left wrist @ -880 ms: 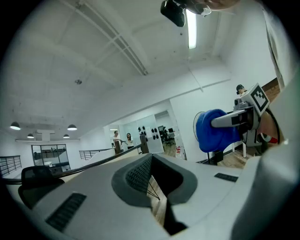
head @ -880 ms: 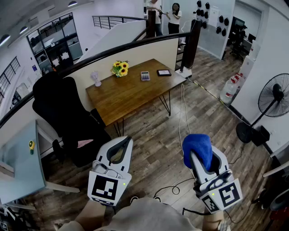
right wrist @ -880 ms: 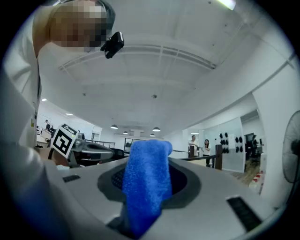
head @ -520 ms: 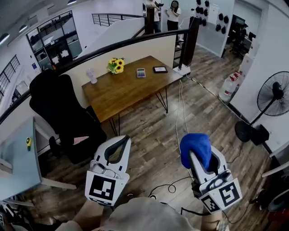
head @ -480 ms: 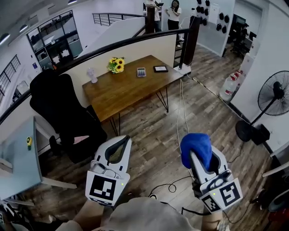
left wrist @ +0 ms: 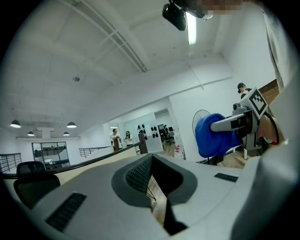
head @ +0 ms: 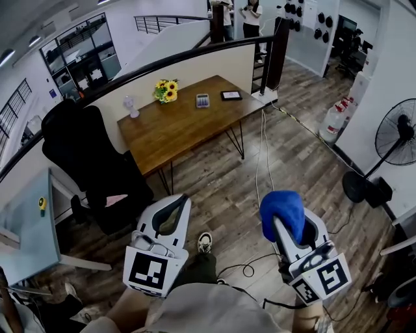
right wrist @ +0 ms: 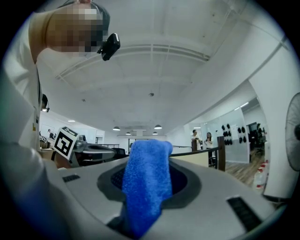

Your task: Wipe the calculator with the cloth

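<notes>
Two handheld grippers hang level above a plank floor (head: 227,188), well short of the wooden table (head: 170,133) ahead. At far left, a black chair (head: 84,153) sits by the table's near corner, much as it did half a second ago. Left gripper (head: 173,209): jaws pressed together with nothing between them, unchanged from the earlier frames. Just right of it, a shoe (head: 205,242) and a dark trouser leg (head: 198,266) now show between the two grippers, where the earlier frames had only boards and a black cable (head: 244,268). The two people (head: 250,10) beyond the railing (head: 162,65) at the top have slid nearly out of view. On the table's far side, sunflowers (head: 166,92) stand in what may be a small pot, too small to make out. The calculator (head: 203,100) lies flat just right of them, beside a dark slab (head: 230,95), and is well apart from both grippers. Right gripper (head: 283,237): clamped on the blue cloth (head: 281,209), which bunches over the jaw tips and hangs out between them in the right gripper view, same as before. At far right stand white jugs (head: 333,123), contents not discernible, and a black floor fan (head: 395,140).
</notes>
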`<control>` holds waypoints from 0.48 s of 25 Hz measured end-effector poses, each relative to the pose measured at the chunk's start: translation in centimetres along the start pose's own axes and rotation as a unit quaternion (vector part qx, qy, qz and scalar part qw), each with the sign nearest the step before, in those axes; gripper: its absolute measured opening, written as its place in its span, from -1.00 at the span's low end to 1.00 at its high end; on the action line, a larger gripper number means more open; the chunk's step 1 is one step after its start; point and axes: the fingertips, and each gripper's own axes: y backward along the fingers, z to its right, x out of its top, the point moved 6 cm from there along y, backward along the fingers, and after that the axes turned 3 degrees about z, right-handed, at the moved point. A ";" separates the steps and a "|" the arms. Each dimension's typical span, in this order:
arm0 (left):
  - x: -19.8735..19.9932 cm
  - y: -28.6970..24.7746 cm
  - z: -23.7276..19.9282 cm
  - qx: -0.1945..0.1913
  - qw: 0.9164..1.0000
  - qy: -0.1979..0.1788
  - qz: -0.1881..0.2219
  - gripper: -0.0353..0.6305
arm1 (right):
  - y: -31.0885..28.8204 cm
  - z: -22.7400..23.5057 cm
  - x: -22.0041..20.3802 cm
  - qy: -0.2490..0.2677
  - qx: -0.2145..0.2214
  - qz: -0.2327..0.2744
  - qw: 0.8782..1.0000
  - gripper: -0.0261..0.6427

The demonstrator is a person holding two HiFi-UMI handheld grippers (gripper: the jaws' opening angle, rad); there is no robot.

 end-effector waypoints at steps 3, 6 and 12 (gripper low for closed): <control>-0.6 -1.5 -0.6 0.004 1.000 0.011 0.011 -0.81 | -1.3 1.3 -0.7 0.000 0.000 0.000 1.000 -0.50; -1.7 -3.6 -1.4 0.006 1.000 0.004 0.013 -0.40 | -3.1 2.7 -1.6 -0.001 -0.003 -0.003 1.000 -0.49; -3.3 -8.3 -4.7 0.008 1.000 0.025 0.012 -0.38 | -8.3 5.1 -2.5 0.003 0.001 -0.016 1.000 -0.49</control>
